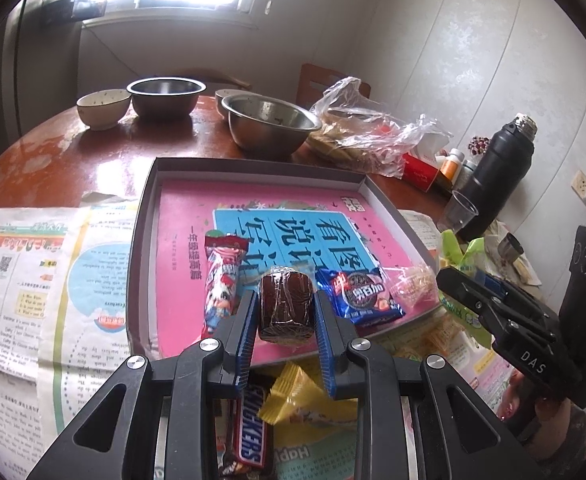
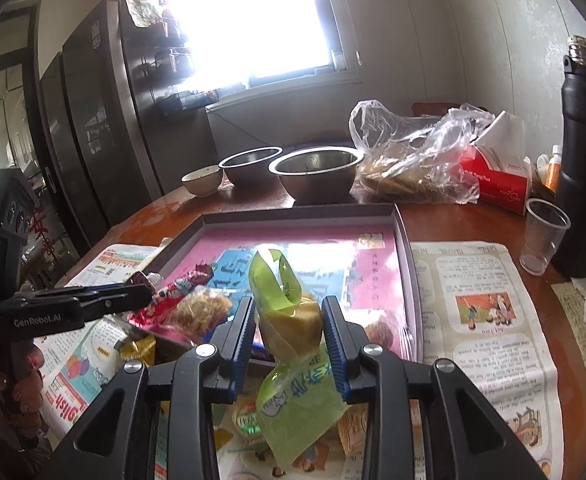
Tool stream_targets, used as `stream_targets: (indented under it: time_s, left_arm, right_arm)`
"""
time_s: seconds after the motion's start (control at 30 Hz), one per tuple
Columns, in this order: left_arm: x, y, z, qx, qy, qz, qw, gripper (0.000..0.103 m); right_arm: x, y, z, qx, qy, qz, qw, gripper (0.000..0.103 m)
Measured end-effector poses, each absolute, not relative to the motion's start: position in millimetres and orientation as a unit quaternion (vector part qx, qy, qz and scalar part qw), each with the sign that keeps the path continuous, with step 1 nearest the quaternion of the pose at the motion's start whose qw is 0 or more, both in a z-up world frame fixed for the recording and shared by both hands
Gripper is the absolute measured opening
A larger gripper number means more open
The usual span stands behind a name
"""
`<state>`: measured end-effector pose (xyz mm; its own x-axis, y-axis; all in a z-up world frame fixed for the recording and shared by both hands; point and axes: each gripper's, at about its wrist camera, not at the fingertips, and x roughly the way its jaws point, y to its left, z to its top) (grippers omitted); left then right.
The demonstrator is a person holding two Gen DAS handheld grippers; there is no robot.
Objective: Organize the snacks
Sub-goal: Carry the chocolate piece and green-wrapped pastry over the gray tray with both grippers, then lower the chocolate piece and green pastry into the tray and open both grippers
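My left gripper [image 1: 285, 308]: jaws clamped on brown wrapped cake [image 1: 286, 306], hanging over near edge of grey tray [image 1: 143, 216]. Red-white candy stick [image 1: 221, 284] at 9 o'clock of it, blue cookie pack [image 1: 359, 294] at 3. Right gripper [image 2: 289, 316]: jaws pinching green-wrapped snack [image 2: 289, 320], looks just off tray's near edge, hard to say. Snickers [image 1: 251, 430] on tabletop at 6.

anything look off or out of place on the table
The black thermos flask by the wall stands uncapped, its threaded neck bare. The red-brown tabletop has worn, pale patches. Loose snacks, including a Snickers bar, lie outside the grey tray.
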<state>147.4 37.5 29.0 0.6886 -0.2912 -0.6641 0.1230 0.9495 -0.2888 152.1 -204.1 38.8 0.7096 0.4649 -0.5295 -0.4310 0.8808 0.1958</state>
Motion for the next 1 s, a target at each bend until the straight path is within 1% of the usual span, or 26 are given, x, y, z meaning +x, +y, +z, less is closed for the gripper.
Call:
stream_targets:
  time_s: [0.7, 1.0]
  left_arm:
    - [169, 44, -2, -0.108, 0.398, -0.101, 0.905, 0.028]
    - [172, 46, -4, -0.105, 0.397, -0.093, 0.907, 0.028]
  right_arm:
    - [195, -192, 47, 0.025, 0.288, 0.225, 0.931, 0.034]
    - [203, -178, 25, 0.009, 0.320, 0.220, 0.922, 0.034]
